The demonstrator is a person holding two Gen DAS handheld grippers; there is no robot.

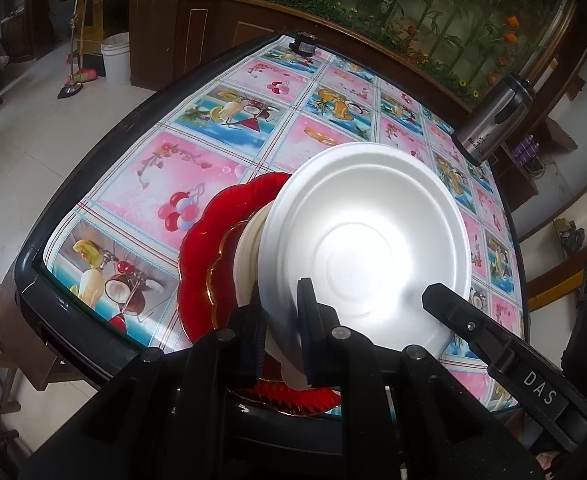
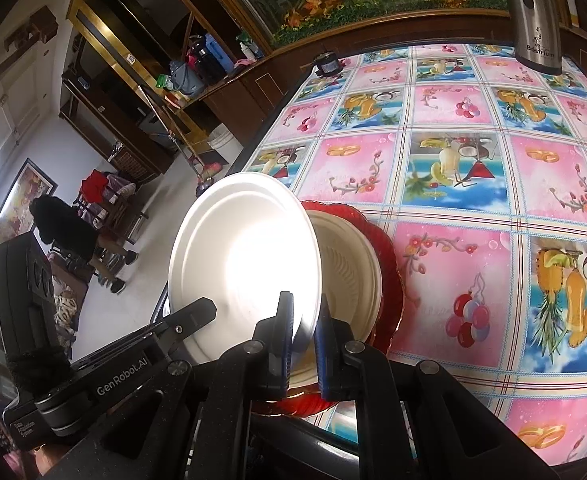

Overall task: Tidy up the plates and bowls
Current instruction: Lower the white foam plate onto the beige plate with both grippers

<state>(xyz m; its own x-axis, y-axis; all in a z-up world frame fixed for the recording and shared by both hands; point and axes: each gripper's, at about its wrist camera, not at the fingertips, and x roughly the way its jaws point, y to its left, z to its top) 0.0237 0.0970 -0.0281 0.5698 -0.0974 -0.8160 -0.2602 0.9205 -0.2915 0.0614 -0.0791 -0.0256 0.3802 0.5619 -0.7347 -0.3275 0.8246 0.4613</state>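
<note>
Both grippers hold one white foam plate [image 1: 365, 248] by its rim, tilted up on edge. My left gripper [image 1: 280, 312] is shut on the plate's near rim. My right gripper [image 2: 304, 314] is shut on the rim of the same plate [image 2: 245, 256] at another spot. Each view shows the other gripper reaching in from the side, with its fingers [image 1: 441, 304] [image 2: 201, 310] at the plate's edge. Behind the plate a cream bowl [image 2: 349, 272] [image 1: 247, 248] rests on a red scalloped plate [image 1: 203, 248] [image 2: 391, 252] with a gold rim, near the table's front edge.
The table [image 2: 453, 168] has a pink and blue fruit-print cover and a dark raised edge [image 1: 93, 168]. A steel flask [image 1: 493, 120] stands at the far right and a small dark object [image 1: 303, 45] at the far edge. A person [image 2: 69, 232] stands on the floor to the left.
</note>
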